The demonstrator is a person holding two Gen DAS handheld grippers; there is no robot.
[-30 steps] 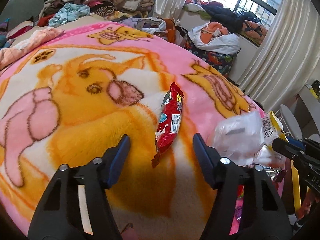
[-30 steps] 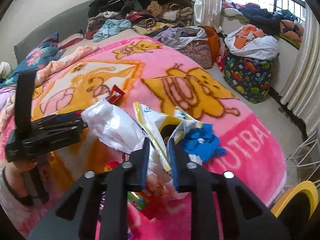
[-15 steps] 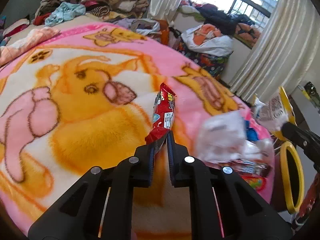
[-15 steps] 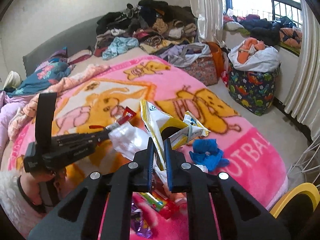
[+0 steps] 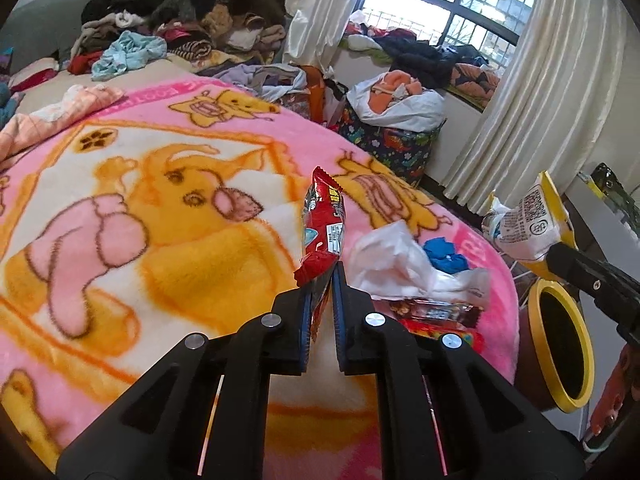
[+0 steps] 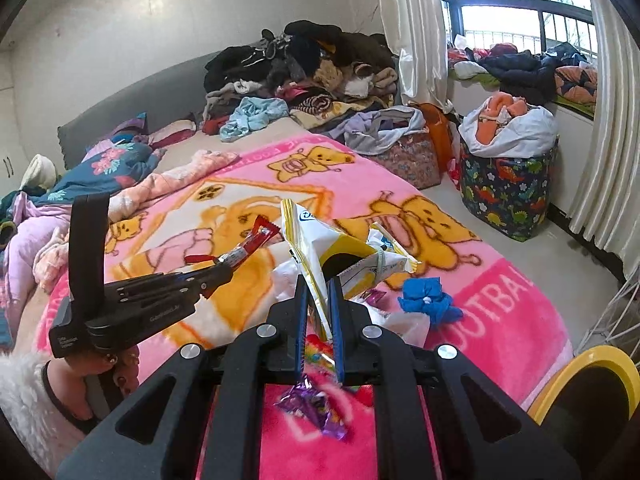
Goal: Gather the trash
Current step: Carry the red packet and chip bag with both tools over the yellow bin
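My left gripper (image 5: pixel 322 276) is shut on a red snack wrapper (image 5: pixel 324 220) and holds it upright above the pink blanket (image 5: pixel 120 220); it also shows in the right wrist view (image 6: pixel 256 240). My right gripper (image 6: pixel 318 300) is shut on a white and yellow snack bag (image 6: pixel 320 244), lifted off the bed; the bag shows at the right of the left wrist view (image 5: pixel 524 224). A yellow-rimmed bin (image 5: pixel 560 340) stands beside the bed, below the right gripper.
On the blanket lie crumpled white plastic (image 5: pixel 400 264), a blue rag (image 6: pixel 428 300), a dark wrapper (image 5: pixel 432 310), a colourful candy wrapper (image 5: pixel 444 330) and a purple wrapper (image 6: pixel 316 408). Clothes piles (image 6: pixel 312 72) and a patterned basket (image 6: pixel 508 196) stand behind.
My left gripper closed on the red wrapper and lifted it off the blanket. My right gripper rose with the white and yellow bag, away from the trash pile.
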